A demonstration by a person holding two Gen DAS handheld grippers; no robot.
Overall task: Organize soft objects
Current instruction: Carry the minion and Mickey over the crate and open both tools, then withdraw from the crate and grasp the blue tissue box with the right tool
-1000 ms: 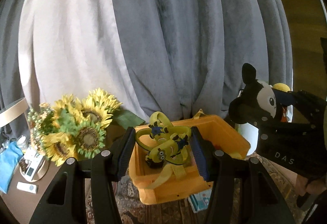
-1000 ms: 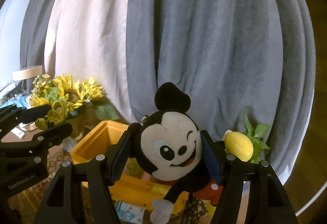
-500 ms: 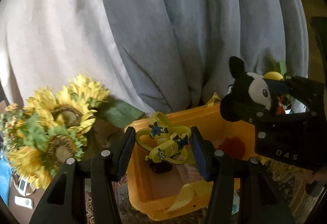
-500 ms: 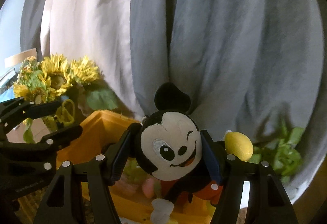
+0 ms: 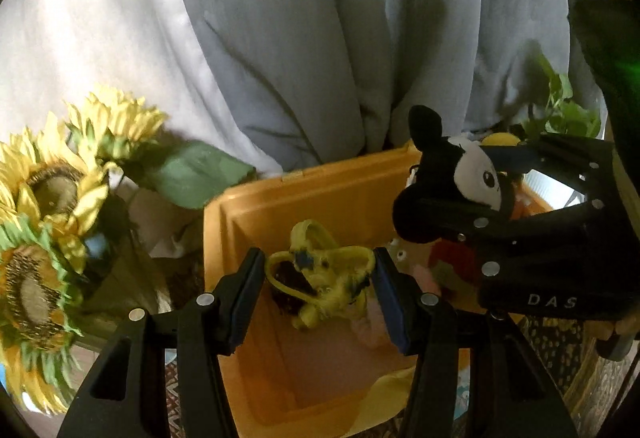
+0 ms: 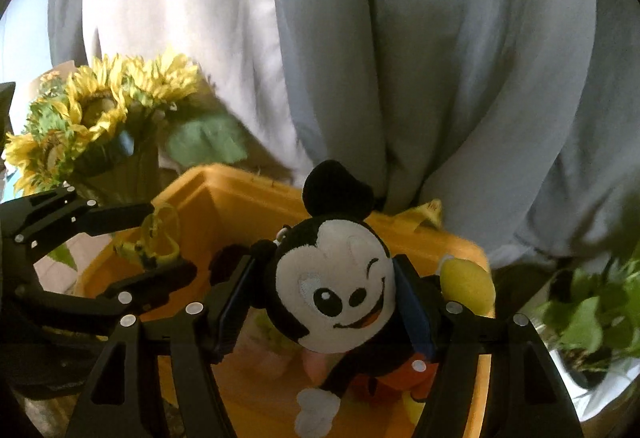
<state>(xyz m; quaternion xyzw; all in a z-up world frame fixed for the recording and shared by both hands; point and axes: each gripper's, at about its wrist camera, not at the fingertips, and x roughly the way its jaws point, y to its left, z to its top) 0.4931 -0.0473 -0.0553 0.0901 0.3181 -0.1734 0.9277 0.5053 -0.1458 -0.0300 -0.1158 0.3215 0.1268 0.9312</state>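
My left gripper (image 5: 318,260) is shut on a small yellow minion toy (image 5: 324,278) and holds it over the left part of an orange bin (image 5: 280,194). My right gripper (image 6: 324,266) holds a black-and-white mouse plush (image 6: 340,294) over the same bin (image 6: 244,186). Its jaws are opening, with the plush tilted between the pads and still touching them. The right wrist view has the left gripper (image 6: 164,238) and minion toy (image 6: 154,244) at the left. The left wrist view has the right gripper (image 5: 452,190) and mouse plush (image 5: 464,174) at the right.
Other soft toys lie in the bin, a pink one (image 5: 368,326) and a red one (image 5: 452,258). A sunflower bunch (image 5: 44,206) stands left of it, a green potted plant (image 6: 592,318) to its right. Grey and white curtains (image 5: 320,38) hang close behind.
Both grippers have moved forward and down, so the bin now lies right under them and its inside shows. The mouse plush has tilted a little between the right pads.
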